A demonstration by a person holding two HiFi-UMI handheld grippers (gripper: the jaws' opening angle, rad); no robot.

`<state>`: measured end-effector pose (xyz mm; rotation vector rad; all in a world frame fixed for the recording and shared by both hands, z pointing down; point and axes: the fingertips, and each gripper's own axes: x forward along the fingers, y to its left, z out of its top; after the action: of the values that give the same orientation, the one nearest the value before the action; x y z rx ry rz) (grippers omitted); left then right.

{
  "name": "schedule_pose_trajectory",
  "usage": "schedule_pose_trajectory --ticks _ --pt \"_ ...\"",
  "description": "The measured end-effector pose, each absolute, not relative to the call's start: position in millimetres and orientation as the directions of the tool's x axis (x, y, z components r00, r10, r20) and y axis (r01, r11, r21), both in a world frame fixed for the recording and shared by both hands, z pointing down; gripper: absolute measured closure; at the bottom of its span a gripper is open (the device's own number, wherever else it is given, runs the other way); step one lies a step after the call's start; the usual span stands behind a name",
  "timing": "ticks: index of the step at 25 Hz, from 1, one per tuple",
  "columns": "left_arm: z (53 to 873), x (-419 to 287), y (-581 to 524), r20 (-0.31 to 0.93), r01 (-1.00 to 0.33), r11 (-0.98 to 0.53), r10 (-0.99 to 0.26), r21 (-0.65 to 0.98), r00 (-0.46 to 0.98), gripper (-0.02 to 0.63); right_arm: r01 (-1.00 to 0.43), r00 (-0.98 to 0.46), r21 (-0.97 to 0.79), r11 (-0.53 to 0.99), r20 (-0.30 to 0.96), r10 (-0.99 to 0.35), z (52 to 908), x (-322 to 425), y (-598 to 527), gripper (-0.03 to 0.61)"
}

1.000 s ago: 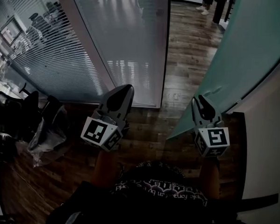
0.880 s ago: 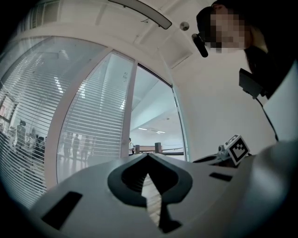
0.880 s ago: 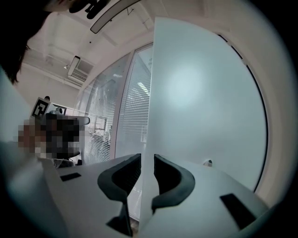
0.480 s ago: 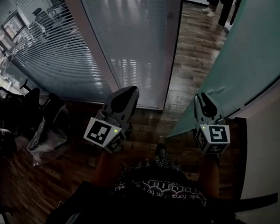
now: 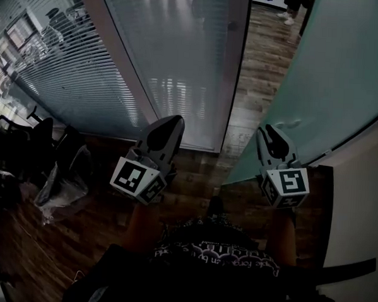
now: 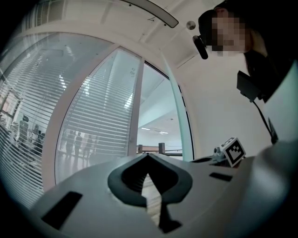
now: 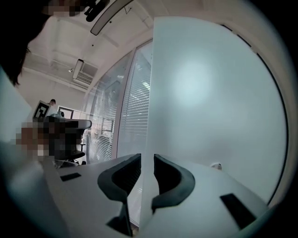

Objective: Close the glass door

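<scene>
1. Nearest, a dark shoe tip (image 5: 215,204) shows on the brown wooden plank floor (image 5: 256,81) between the person's arms. A second ago it was not in view. Both grippers hold much the same places as then.
2. The left gripper (image 5: 168,121) points at the fixed glass panel with white slatted blinds (image 5: 174,64) and stands apart from it. In the left gripper view, the left gripper (image 6: 148,157) has its jaws together at the tips with nothing between them.
3. The right gripper (image 5: 266,129) sits at the free edge of the frosted pale-green glass door (image 5: 332,72). In the right gripper view, the right gripper (image 7: 147,160) has its jaws clamped on that edge of the door (image 7: 209,102). The door stands open, slanting up and to the right along the white wall (image 5: 363,207).
4. Open floor runs between the panel's grey frame (image 5: 234,67) and the door's edge, narrow near the grippers and wider beyond. At the left, a clear plastic bag (image 5: 61,185) and black office chairs (image 5: 12,157) crowd the panel's foot.
5. Farthest, a person's light shoes (image 5: 288,15) stand on the floor past the doorway.
</scene>
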<state>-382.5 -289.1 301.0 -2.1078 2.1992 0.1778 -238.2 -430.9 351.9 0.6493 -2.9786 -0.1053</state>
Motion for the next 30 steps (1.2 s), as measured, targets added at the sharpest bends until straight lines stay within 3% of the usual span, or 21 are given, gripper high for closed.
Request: schedule_pose_trajectory --ticks 15,30 --pt "295 -394 -338 -0.155 -0.999 0.044 -0.987 0.021 -0.047 0.612 -0.284 -0.949 0.169 0.944 0.093 -0.302 345 -266 -450 0.505" --pt "302 -421 -396 -0.123 -0.996 0.091 -0.988 -0.001 -0.09 0.612 -0.299 -0.944 0.158 0.941 0.098 -0.316 352 -300 -500 0.505"
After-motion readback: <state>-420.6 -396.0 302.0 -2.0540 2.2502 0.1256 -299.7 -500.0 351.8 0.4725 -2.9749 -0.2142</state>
